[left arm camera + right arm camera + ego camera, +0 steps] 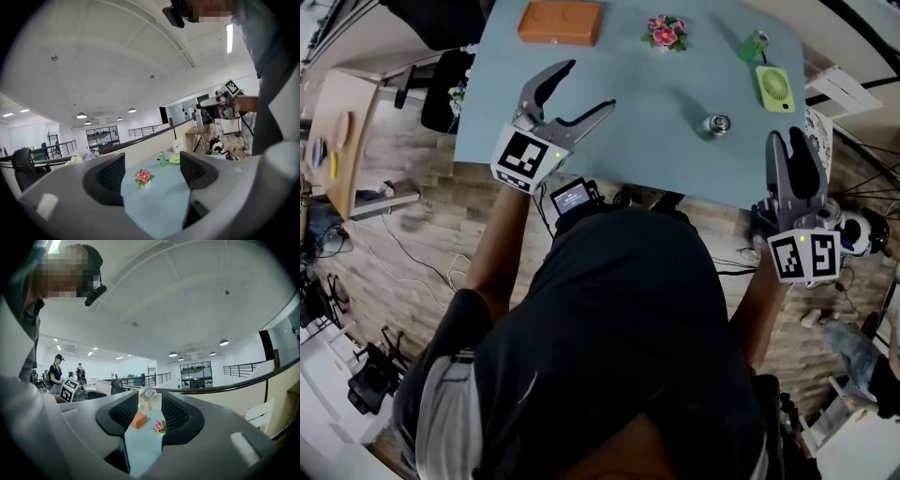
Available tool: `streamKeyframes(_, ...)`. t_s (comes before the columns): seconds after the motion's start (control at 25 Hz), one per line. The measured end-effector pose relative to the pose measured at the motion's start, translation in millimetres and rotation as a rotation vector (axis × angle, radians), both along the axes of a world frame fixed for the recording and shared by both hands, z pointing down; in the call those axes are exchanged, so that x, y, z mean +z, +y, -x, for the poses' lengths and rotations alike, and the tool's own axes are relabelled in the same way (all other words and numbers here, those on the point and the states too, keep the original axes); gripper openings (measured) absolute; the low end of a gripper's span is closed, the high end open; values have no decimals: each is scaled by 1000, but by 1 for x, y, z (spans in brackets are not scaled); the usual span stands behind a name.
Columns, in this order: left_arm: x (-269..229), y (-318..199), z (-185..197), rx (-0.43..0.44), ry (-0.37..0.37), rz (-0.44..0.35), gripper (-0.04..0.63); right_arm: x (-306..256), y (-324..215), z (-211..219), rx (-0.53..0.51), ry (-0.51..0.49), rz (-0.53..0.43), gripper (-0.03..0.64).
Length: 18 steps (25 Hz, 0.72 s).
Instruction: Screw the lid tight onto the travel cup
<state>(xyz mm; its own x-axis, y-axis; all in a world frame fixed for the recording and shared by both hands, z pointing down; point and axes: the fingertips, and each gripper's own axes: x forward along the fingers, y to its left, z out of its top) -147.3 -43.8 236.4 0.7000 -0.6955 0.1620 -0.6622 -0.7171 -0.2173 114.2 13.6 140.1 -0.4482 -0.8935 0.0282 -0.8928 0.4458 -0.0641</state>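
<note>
Cup is standing on the table, between the two grippers and apart from both. Left gripper is hanging open and empty; right gripper is also holding its jaws apart, with nothing inside.

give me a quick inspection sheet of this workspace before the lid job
surface: light blue table, bare in the middle
job's things: silver cup upright toward the right; cannot tell if a lid is on it; green container at the far right
clutter: orange box, pink flower pot, green hand fan
grippers: left gripper wide open, empty; right gripper jaws narrowly apart, empty
cables: thin cable loose on the floor left of the table
surroundings: wood floor, side table at left, people standing far off
</note>
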Motion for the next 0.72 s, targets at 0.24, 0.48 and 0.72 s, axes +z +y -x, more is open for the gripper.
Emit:
streamKeyframes(0.24,-18,13,15,-4,1,-52,416,-17,22,0,30,6,-30,153)
streamKeyframes(0.48,-20,23,13,11,13,-58,416,-17,39,-7,67,14,-34,153)
streamKeyframes(0.72,-25,25,11,5,33,-30,414,-13,45,-10,87,22,-27,153)
